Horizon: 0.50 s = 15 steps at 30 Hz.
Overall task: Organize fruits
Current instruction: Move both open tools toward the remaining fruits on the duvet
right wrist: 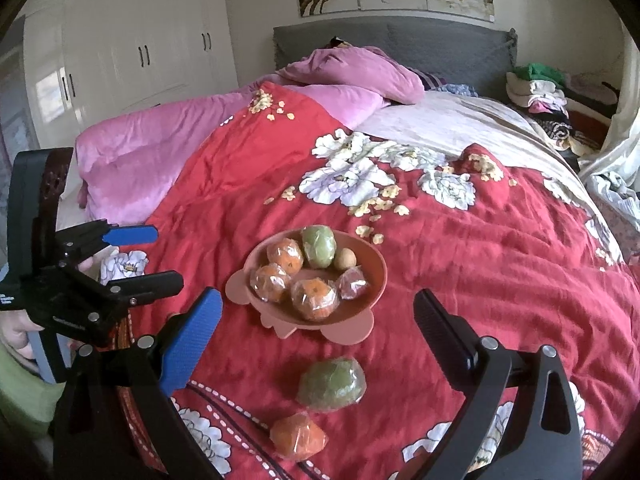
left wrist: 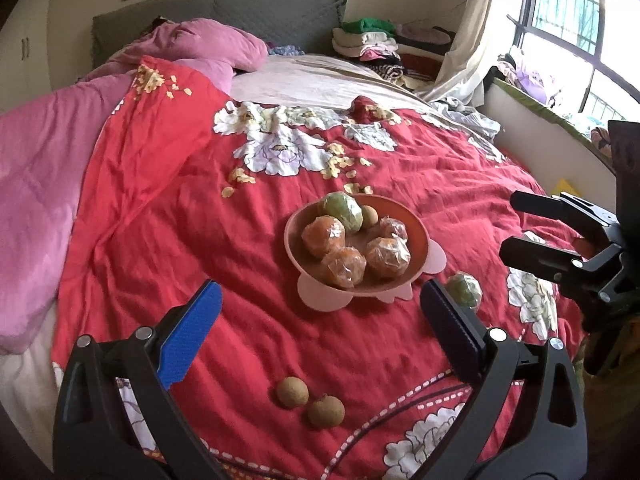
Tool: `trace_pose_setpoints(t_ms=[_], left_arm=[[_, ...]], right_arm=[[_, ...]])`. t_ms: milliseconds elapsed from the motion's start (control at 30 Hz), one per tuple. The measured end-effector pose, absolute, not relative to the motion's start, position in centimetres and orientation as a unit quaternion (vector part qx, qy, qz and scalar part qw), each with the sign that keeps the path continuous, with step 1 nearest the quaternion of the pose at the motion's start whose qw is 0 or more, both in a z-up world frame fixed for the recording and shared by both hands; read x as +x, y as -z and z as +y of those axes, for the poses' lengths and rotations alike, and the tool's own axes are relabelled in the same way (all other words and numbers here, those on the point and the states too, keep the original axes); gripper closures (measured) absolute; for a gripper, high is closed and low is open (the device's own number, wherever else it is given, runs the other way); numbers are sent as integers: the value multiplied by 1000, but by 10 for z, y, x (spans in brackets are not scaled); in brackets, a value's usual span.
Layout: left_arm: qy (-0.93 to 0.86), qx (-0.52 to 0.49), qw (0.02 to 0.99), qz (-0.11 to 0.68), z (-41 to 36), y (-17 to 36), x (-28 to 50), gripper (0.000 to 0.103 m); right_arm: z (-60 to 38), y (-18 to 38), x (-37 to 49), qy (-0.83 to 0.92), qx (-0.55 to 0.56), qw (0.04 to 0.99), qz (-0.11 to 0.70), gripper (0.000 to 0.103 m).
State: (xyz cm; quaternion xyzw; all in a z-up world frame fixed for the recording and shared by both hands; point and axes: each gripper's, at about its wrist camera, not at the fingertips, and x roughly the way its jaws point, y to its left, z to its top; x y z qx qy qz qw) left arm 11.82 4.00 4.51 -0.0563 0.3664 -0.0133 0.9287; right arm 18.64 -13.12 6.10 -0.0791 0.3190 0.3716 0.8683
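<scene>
A pink bowl (left wrist: 296,256) (right wrist: 376,276) sits mid-bed on the red floral quilt, holding several plastic-wrapped oranges (left wrist: 323,237), a wrapped green fruit (left wrist: 343,207) (right wrist: 318,246) and a small brown longan (left wrist: 369,216) (right wrist: 344,259). In the left wrist view, two loose longans (left wrist: 292,391) (left wrist: 325,411) lie on the quilt between my open left gripper's (left wrist: 320,304) fingers. A second wrapped green fruit (left wrist: 464,289) (right wrist: 332,384) and a loose wrapped orange (right wrist: 298,436) lie near the bowl, in front of my open right gripper (right wrist: 318,316). Neither gripper holds anything.
A pink duvet (right wrist: 152,148) is bunched at the bed's left and head. Folded clothes (left wrist: 366,42) pile up beside the grey headboard. White wardrobes (right wrist: 120,40) stand at left, and a window ledge (left wrist: 540,120) with clutter runs along the right. A hand (right wrist: 18,334) grips the left tool.
</scene>
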Motion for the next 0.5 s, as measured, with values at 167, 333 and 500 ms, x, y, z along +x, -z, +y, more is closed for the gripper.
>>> trace_pose_setpoints(t_ms=[167, 333, 500], left_arm=[[10, -53, 928, 369, 38, -43, 112, 10], [7, -55, 926, 374, 39, -40, 105, 10], [4, -55, 925, 376, 38, -40, 100, 10]], right_arm=[[-132, -58, 183, -370, -80, 868, 321, 7], [-135, -56, 179, -368, -78, 868, 323, 7], [-137, -53, 176, -368, -76, 868, 326, 6]])
